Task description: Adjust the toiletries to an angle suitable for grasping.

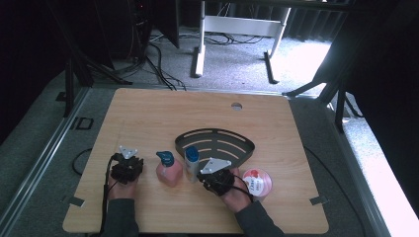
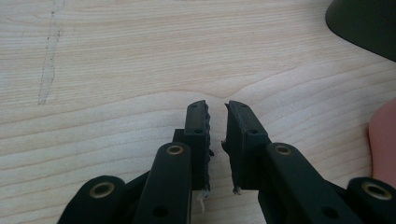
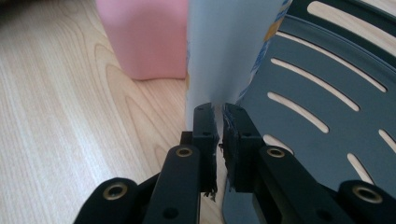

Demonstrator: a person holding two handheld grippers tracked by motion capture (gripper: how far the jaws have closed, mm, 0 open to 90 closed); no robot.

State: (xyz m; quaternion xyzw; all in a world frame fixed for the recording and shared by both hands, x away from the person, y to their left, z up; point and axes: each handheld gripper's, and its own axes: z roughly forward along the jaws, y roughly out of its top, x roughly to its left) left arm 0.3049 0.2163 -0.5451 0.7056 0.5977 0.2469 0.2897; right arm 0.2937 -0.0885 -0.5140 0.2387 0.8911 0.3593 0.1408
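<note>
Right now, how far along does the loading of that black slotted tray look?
Nothing looks placed yet: the black tray holds no item. In hand: the right gripper, nearly shut, sits at the base of the white bottle, which stands at the tray's edge. Left, apparently: the pink pump bottle and round tub, both on the table. The left gripper is idle.

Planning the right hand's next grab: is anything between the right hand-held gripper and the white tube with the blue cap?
Nothing visible. The right hand-held gripper sits right at the white tube, jaws nearly closed; the pink bottle stands beside it, behind.

bottle (image 1: 168,169) left of tube (image 1: 191,161), tray (image 1: 217,144) behind (jar (image 1: 257,181) rightmost)
</note>
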